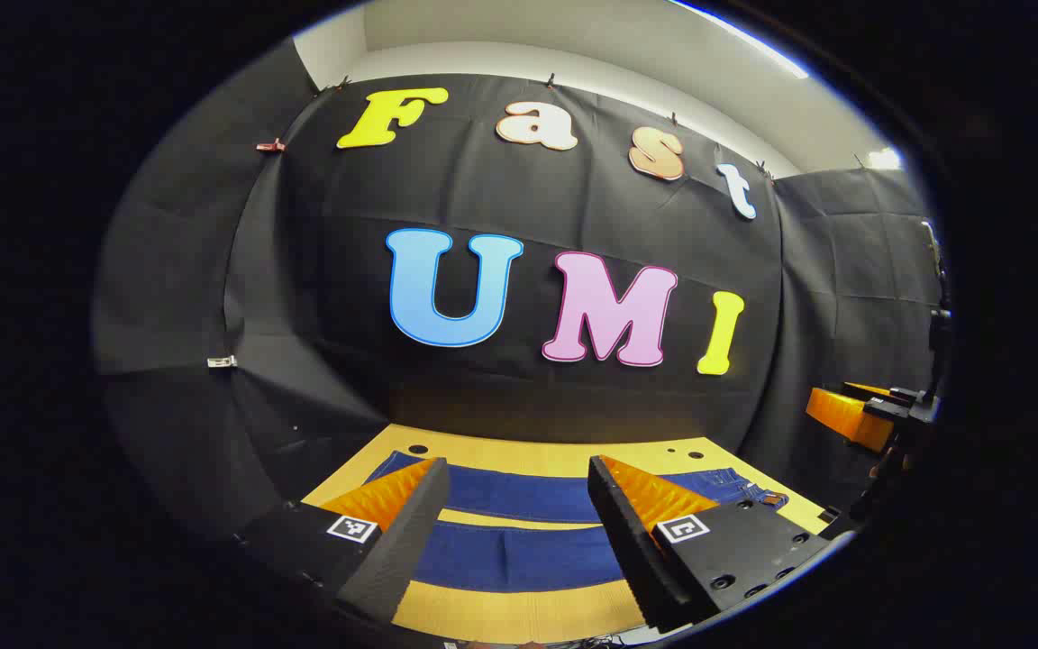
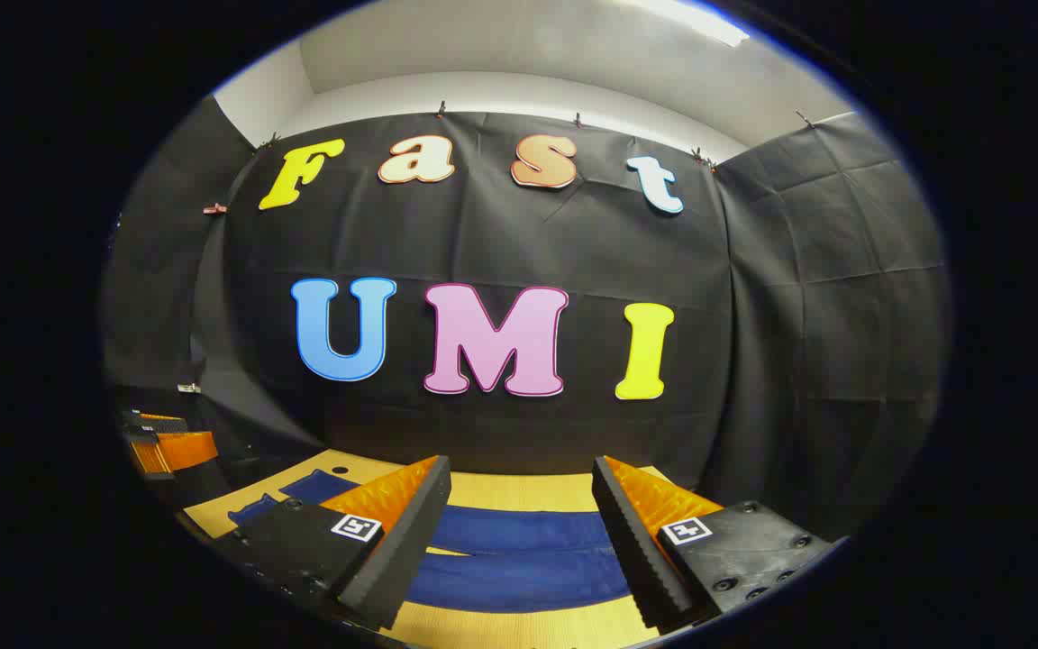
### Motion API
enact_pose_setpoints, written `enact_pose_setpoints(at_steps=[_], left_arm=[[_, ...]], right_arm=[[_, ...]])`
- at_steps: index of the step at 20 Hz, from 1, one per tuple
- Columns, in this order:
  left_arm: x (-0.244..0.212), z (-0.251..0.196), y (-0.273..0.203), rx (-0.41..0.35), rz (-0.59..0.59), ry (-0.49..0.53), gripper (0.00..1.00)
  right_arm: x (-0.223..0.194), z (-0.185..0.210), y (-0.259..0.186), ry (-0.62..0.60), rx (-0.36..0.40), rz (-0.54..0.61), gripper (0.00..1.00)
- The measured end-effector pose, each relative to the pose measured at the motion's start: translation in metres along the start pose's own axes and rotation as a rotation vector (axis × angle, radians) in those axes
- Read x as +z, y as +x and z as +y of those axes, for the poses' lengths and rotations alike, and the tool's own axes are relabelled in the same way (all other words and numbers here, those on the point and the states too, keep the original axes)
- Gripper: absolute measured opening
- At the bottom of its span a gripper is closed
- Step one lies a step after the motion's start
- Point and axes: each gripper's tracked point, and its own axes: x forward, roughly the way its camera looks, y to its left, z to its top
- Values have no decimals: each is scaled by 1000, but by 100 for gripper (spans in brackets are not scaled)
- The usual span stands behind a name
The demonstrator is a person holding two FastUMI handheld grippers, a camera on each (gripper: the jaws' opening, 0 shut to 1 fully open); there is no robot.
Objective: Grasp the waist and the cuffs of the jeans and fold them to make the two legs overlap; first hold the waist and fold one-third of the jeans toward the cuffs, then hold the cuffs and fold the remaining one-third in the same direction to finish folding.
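Observation:
Dark blue jeans [image 1: 519,532] lie flat on a yellow table [image 1: 519,613], legs spread side by side with a strip of table between them. The waist with its belt loops [image 1: 744,491] sits toward the right in the left gripper view. My left gripper [image 1: 519,482] hovers above the legs, open, nothing between its fingers. In the right gripper view the jeans [image 2: 519,559] stretch across below my right gripper [image 2: 519,478], which is also open and empty. The right gripper [image 1: 861,415] shows at the far right of the left gripper view, and the left gripper [image 2: 168,446] at the far left of the right gripper view.
The table's far edge [image 1: 555,455] has a few small round holes and meets the black cloth wall. Bare yellow tabletop [image 2: 519,631] runs along the near side of the jeans.

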Motion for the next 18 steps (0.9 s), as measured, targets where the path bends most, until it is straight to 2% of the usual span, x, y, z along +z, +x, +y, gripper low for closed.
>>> enact_pose_setpoints(at_steps=[5, 10, 15, 18], left_arm=[[5, -2, -4, -8, -14, 40, 96], [-2, 3, -11, 6, -8, 34, 96], [-6, 4, -9, 26, 5, -69, 97], [-6, 5, -10, 34, 0, -62, 96]], right_arm=[[-8, 3, -6, 11, 1, 16, 96], [-7, 12, -7, -9, 26, 9, 96], [-19, 25, -10, 25, 49, 42, 96], [-20, 29, -8, 13, 64, 43, 96]])
